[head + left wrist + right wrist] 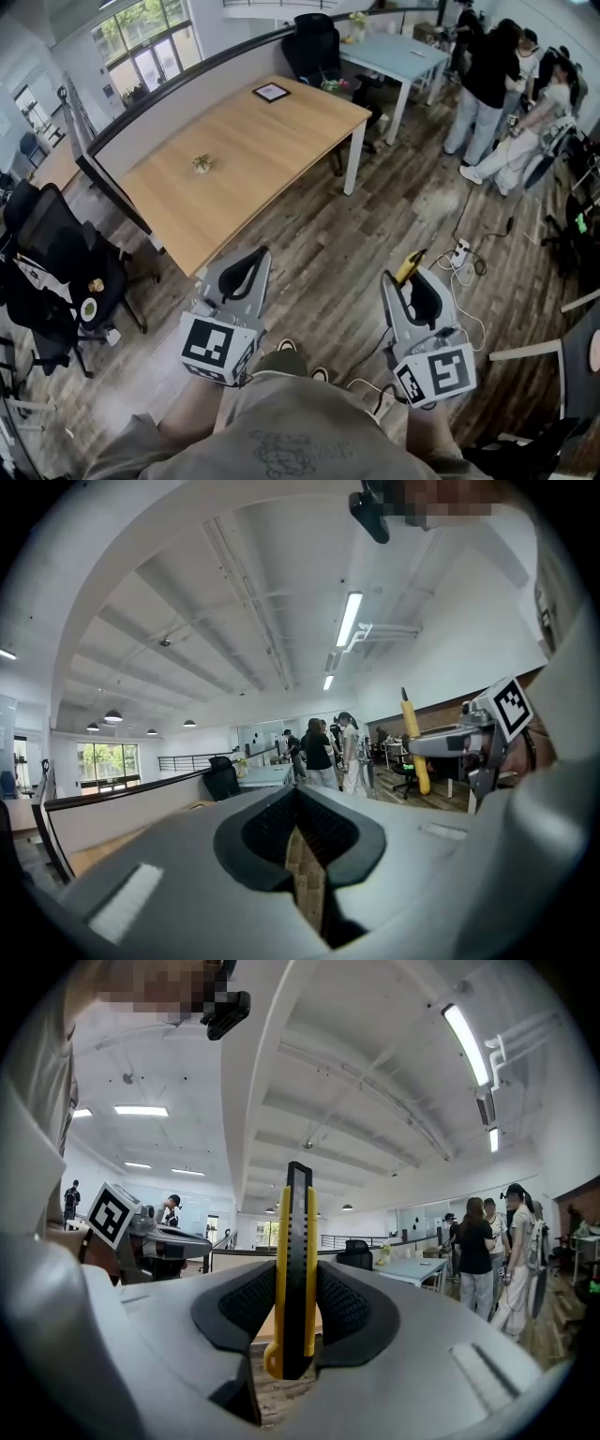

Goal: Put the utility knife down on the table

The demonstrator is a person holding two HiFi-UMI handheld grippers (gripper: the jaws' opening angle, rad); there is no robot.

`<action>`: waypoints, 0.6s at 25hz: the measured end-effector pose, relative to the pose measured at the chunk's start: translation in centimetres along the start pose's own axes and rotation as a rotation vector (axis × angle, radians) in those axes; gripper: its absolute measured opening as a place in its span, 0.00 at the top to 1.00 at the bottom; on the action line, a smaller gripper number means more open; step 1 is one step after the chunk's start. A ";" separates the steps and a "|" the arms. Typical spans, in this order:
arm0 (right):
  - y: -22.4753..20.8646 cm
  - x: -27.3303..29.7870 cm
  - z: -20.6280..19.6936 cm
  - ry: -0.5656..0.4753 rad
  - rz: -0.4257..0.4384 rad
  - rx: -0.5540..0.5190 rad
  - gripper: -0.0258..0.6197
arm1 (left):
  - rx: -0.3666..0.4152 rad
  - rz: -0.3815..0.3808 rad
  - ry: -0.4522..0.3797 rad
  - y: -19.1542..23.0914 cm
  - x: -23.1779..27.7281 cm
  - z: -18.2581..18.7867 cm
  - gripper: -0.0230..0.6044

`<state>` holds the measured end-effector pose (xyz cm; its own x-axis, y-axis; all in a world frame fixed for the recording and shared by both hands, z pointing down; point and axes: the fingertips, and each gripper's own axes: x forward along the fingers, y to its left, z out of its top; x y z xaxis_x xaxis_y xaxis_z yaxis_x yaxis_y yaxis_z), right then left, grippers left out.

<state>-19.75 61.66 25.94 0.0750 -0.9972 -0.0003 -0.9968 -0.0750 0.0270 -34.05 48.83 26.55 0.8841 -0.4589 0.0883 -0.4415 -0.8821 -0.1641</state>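
In the head view, the wooden surface (253,141) fills the upper middle. It carries a small object (202,164) near its centre and a dark frame (272,92) towards its far end. The left claw (253,262) is level just off the surface's near corner, over the plank floor (319,244). The right claw (411,281) is further right of that corner, well apart from the surface and also over the floor. The yellow tip of the utility knife (410,266) pokes out of its front. Black chairs (56,253) stand on the left of the surface, and a group of people (497,84) stands well beyond its right end. A power strip (459,251) lies on the floor right of the knife.

In the left gripper view, the jaws are together at their tips and hold nothing, with floor planks showing in the slit behind them. The surface's far end lies ahead. The other claw and the upright knife appear off to the right.

In the right gripper view, the jaws are clamped on the utility knife, one pad on each flat side. The knife stands upright, with its yellow-and-black body rising above the pads and its rounded butt hanging below them. It is in the air, short of the surface ahead.
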 end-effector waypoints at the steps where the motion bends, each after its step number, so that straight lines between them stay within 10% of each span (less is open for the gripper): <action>1: -0.3 -0.1 -0.2 0.000 -0.003 0.002 0.75 | 0.006 -0.002 -0.001 -0.2 0.2 0.0 0.96; 15: -5.3 7.3 -1.2 0.008 -0.021 0.015 0.74 | 0.005 -0.011 0.005 3.8 8.6 -1.1 0.96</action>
<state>-13.87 54.79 27.02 0.0959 -0.9954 0.0072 -0.9953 -0.0958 0.0118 -28.33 41.40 27.73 0.8880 -0.4501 0.0945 -0.4315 -0.8864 -0.1677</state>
